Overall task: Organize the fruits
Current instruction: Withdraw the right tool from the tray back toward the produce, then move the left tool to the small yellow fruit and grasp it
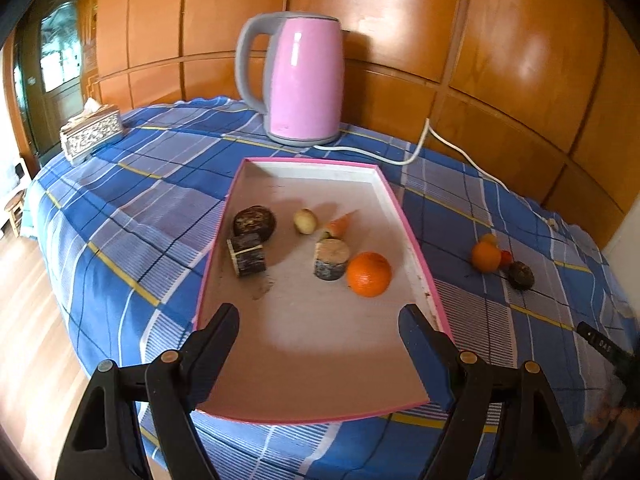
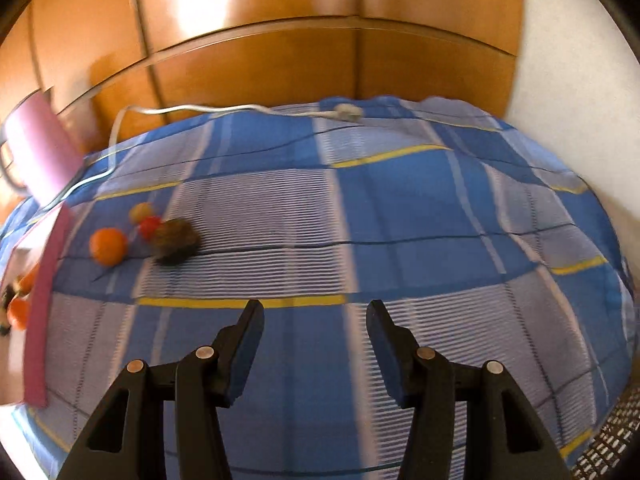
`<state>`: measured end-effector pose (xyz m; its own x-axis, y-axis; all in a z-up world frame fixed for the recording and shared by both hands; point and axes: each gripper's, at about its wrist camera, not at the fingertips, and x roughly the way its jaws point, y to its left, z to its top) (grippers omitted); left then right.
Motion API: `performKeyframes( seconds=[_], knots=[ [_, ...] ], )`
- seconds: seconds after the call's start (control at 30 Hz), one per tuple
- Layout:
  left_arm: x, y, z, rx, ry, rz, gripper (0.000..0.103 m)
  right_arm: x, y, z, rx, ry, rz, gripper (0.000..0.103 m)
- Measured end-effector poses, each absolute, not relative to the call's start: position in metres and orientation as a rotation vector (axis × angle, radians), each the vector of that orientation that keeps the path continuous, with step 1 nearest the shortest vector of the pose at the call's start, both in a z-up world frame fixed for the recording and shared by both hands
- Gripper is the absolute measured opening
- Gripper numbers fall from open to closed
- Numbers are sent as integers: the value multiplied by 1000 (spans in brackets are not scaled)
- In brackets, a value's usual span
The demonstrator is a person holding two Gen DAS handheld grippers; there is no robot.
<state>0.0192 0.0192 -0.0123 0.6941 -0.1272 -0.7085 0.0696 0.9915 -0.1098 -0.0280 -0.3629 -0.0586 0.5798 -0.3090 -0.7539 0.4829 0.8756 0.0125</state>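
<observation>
A pink-rimmed tray [image 1: 404, 216] lies on the blue checked cloth. In it are an orange [image 1: 368, 273], a small yellowish fruit [image 1: 305, 221], a carrot piece [image 1: 339, 225], a round dark fruit [image 1: 255, 221] and two log-like blocks [image 1: 246, 254]. My left gripper [image 1: 319, 325] is open and empty over the tray's near end. On the cloth right of the tray lie an orange [image 2: 108, 245], a small red fruit [image 2: 149, 227], a small yellow fruit [image 2: 141, 211] and a dark brown fruit [image 2: 174, 241]. My right gripper [image 2: 315, 322] is open and empty, nearer than them and to their right.
A pink kettle [image 1: 304, 80] stands behind the tray, its white cord [image 1: 424, 148] running along the wooden wall. A tissue box [image 1: 90, 132] sits at the far left. The table edge drops to the floor on the left. A white wall stands at the right [image 2: 580, 60].
</observation>
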Motion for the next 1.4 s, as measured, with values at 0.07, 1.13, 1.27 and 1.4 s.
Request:
performKeyframes(
  seconds=[0.07, 1.13, 1.27, 1.4],
  knots=[
    [20, 13, -11, -69, 798, -126, 83, -33, -373, -60, 240, 828, -504, 54],
    [63, -98, 4, 103, 807, -400, 82, -68, -429, -75, 301, 810, -718, 54],
    [78, -117, 3, 113, 823, -446, 78, -68, -430, -78, 304, 815, -716, 54],
    [102, -137, 2, 98, 863, -500, 64, -69, -431, -80, 297, 811, -722, 54]
  ],
)
